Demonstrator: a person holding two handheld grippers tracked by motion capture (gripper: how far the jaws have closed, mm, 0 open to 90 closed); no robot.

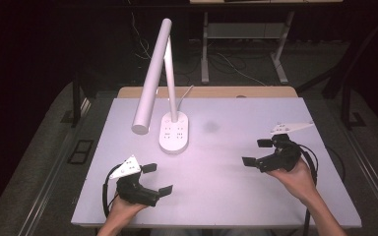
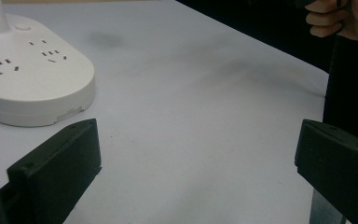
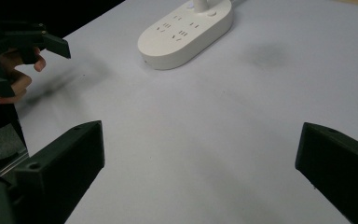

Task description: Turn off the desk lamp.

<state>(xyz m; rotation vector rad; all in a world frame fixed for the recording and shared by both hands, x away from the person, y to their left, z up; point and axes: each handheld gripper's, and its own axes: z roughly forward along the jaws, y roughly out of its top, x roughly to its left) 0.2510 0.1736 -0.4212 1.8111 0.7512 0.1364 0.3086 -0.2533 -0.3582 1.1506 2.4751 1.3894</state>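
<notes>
1. We hold our left black gripper (image 1: 156, 178) with its jaws wide apart, gripping nothing, low at 7 o'clock on the pale table (image 1: 216, 196).
2. Our right black gripper (image 1: 256, 152) gapes wide too, empty, at 4 o'clock.
3. The white oval lamp base with sockets (image 1: 173, 133) sits at 11 o'clock, well apart from both.

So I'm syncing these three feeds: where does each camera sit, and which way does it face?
High view: above the person's side, looking forward and down on the white table; both forearms, left gripper, right gripper.
Left gripper view: rides the left gripper, facing along its open jaws past the white oval lamp base with sockets; the other hand shows.
Right gripper view: rides the right gripper, facing the base.
All share the base.
</notes>
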